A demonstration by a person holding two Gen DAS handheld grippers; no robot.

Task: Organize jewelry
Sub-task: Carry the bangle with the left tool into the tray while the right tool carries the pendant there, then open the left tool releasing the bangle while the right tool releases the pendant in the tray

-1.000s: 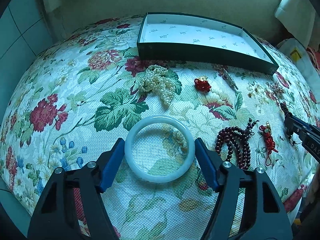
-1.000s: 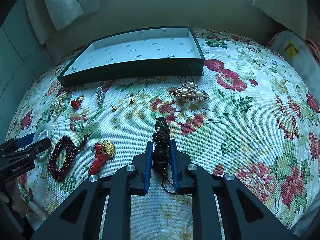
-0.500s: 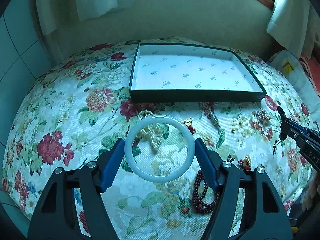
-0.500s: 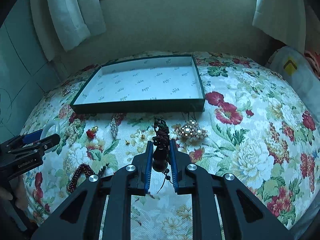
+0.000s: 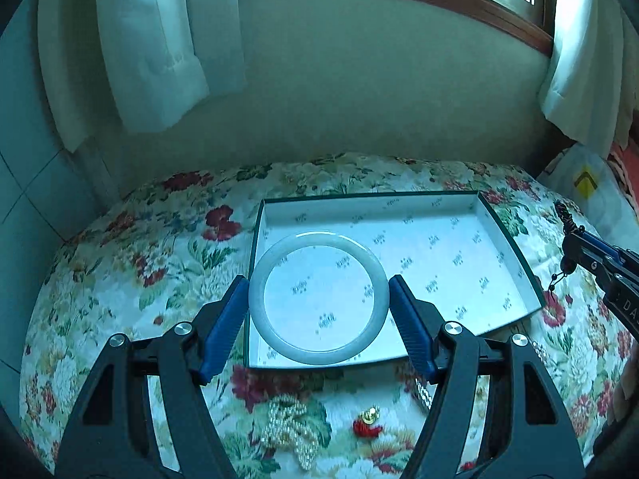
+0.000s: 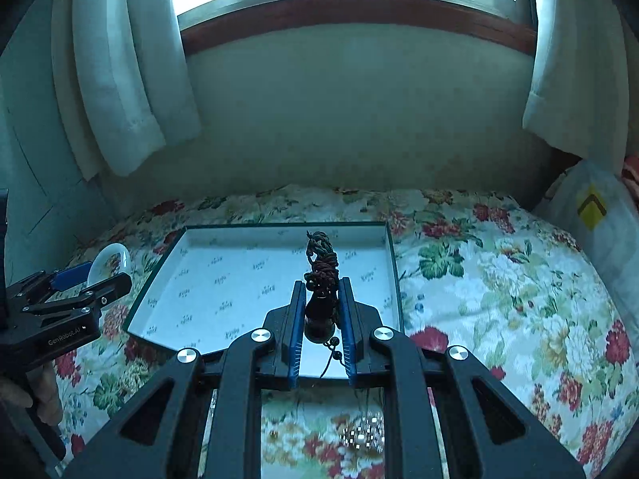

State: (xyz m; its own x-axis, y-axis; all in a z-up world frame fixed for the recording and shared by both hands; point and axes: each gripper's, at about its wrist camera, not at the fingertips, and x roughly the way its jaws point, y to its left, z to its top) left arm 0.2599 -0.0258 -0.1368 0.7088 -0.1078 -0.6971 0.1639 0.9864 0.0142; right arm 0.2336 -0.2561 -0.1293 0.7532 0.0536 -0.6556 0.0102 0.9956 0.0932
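My left gripper (image 5: pixel 318 297) is shut on a pale jade bangle (image 5: pixel 259 279) and holds it in the air over the near left corner of the dark-rimmed box with white patterned lining (image 5: pixel 515 247). My right gripper (image 6: pixel 322 293) is shut on a dark corded pendant (image 6: pixel 321 269) and holds it above the near right part of the same box (image 6: pixel 393 267). The right gripper shows at the right edge of the left wrist view (image 5: pixel 575 245), and the left gripper with the bangle (image 6: pixel 110 261) shows at the left of the right wrist view.
A pearl strand (image 5: pixel 289 429), a red charm with a gold piece (image 5: pixel 367 423) and a sparkly pin (image 5: pixel 423 389) lie on the floral cloth (image 5: pixel 139 279) in front of the box. A pearl brooch (image 6: pixel 363 433) lies below the right gripper. A wall, curtains and a white bag (image 6: pixel 595 215) surround the table.
Both grippers have risen and moved forward from the cloth to above the box, each still holding its piece. The loose jewelry has dropped to the bottom of the views.
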